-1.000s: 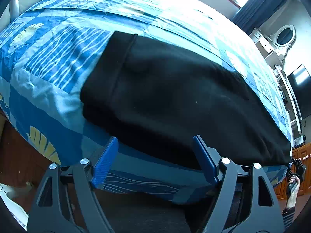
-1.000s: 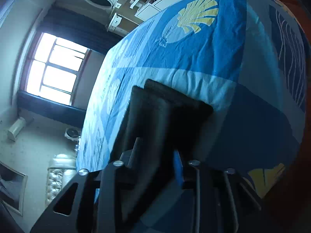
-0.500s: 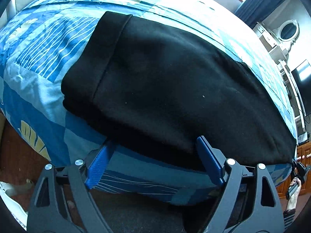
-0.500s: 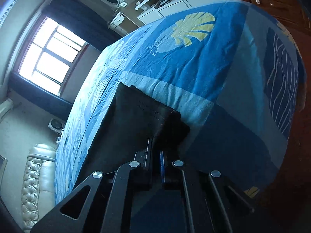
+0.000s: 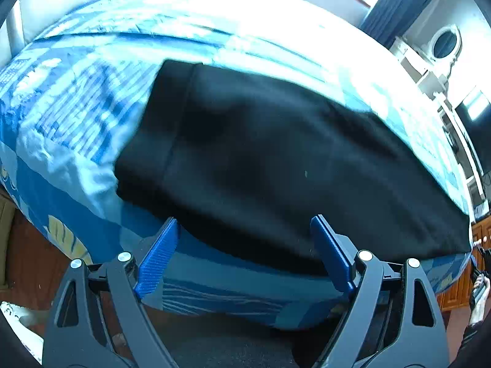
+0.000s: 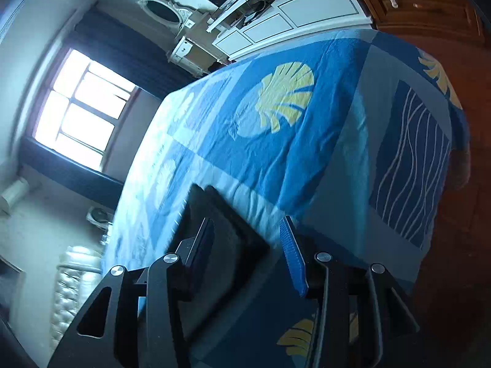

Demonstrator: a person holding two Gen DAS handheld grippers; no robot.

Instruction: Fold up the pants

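Note:
Black pants (image 5: 276,159), folded lengthwise, lie on the blue patterned bed cover (image 5: 61,116), waistband end to the left. My left gripper (image 5: 245,219) hovers open at their near long edge, and its blue pads (image 5: 158,254) stand wide apart without touching cloth. In the right wrist view the other end of the pants (image 6: 221,214) lies at the bed's near edge. My right gripper (image 6: 245,230) is opening there. The pants' corner sits between its jaws, but its pads (image 6: 291,254) do not press on it.
The bed cover (image 6: 276,141) drops over the mattress side to a wooden floor (image 6: 460,245). White drawers (image 6: 291,15) and a wooden cabinet (image 6: 414,3) stand beyond the bed, with a window (image 6: 83,107) to the left. A person's hand (image 5: 478,288) shows at the far right.
My right gripper, shut at the pants' end half a second ago, has opened and drawn back a little. The left gripper stays open at the near edge.

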